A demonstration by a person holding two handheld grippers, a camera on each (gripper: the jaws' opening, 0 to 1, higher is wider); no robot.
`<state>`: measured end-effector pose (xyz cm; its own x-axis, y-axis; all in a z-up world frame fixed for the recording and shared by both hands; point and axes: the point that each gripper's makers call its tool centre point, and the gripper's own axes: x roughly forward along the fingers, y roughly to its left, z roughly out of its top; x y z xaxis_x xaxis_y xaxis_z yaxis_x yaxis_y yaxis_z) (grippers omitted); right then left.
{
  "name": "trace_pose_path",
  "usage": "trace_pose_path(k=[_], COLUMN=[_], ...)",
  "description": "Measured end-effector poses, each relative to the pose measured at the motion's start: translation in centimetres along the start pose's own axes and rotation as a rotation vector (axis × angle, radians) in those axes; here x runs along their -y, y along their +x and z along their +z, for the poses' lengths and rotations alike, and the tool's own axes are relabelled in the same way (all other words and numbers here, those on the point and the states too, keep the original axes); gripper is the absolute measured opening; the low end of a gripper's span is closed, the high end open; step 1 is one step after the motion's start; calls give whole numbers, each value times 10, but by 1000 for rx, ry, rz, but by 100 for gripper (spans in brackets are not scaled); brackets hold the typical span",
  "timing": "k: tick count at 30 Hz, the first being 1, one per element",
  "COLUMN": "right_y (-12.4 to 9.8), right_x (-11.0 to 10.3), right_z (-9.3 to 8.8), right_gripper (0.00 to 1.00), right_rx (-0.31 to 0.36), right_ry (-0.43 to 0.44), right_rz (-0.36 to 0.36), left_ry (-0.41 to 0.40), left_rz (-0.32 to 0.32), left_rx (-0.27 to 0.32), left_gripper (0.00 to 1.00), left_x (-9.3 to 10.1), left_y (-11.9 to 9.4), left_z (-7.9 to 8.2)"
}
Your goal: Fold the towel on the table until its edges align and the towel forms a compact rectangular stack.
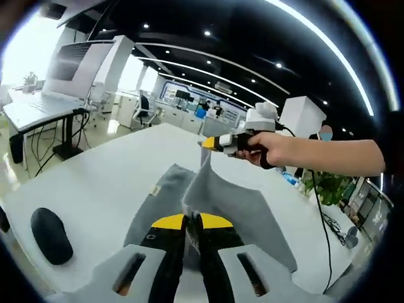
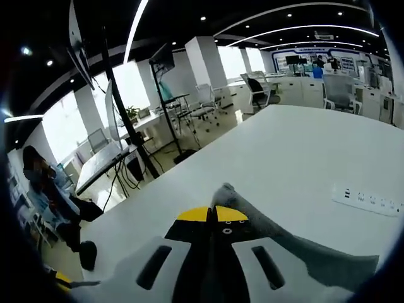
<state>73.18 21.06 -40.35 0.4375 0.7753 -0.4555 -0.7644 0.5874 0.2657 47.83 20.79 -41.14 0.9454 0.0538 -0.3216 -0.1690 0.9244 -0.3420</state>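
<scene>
Both grippers pinch the grey towel (image 1: 208,196) lifted off the white tabletop (image 1: 95,189), the left gripper (image 1: 191,221) clamping one corner while its view catches the right gripper (image 1: 211,144), whose own view adds a power strip (image 2: 368,200), the towel's far edge cut off.

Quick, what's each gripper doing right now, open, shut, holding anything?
Left gripper: shut on the towel, a fold pinched and lifted.
Right gripper: shut on a towel corner, raised above the table.
</scene>
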Motion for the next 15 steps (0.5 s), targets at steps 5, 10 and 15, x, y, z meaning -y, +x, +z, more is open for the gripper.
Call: trace_pose_path(k=[5,10,15], right_y=[21,39,48], right_x=[4,7,-1], right_z=[-11,-21,-27], right_gripper=[0,0,0], right_rx=[-6,-11,-3], right_ry=[61,106,78], right_rz=[-28,-52,-61], left_ry=[-3,7,20], left_rz=[26,64,80], left_rx=[-14,-35,-46], left_gripper=[8,7,7], left_x=[-9,-21,-34], left_y=[5,8,11], left_z=[-9,-19,-28])
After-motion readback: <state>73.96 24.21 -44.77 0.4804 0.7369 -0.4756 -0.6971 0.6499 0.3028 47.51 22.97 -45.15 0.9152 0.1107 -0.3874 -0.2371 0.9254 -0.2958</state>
